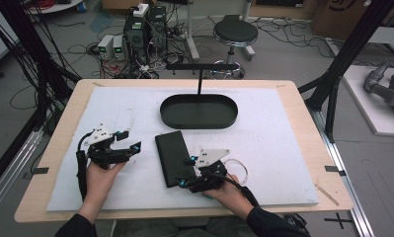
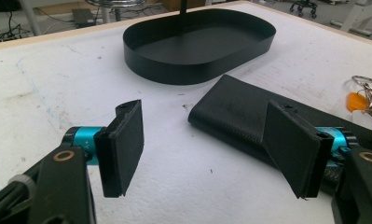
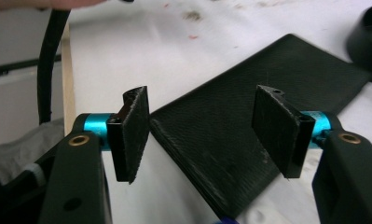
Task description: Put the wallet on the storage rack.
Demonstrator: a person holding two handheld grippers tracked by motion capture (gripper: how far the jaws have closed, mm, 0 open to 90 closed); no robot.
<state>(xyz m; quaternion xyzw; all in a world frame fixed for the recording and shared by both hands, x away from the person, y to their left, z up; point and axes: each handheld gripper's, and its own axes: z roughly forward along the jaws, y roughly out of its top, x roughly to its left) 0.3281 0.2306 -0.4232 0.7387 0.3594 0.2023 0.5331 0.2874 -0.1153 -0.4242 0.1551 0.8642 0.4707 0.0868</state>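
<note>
A flat black textured wallet (image 1: 172,155) lies on the white mat, just in front of a black oval tray (image 1: 199,111). My right gripper (image 1: 187,172) is open at the wallet's near right corner. In the right gripper view the wallet (image 3: 230,135) runs between and beyond the spread jaws of my right gripper (image 3: 207,135). My left gripper (image 1: 129,140) is open and holds nothing, a short way left of the wallet. The left gripper view has the wallet (image 2: 239,109) ahead on the right, partly behind the right jaw of my left gripper (image 2: 207,149), and the tray (image 2: 197,42) farther off.
A key ring with keys and an orange tag (image 2: 365,98) lies right of the wallet, beside my right hand (image 1: 234,165). A black T-shaped stand (image 1: 200,66) rises behind the tray. The white mat (image 1: 283,133) covers a wooden table. A stool and cables sit on the floor beyond.
</note>
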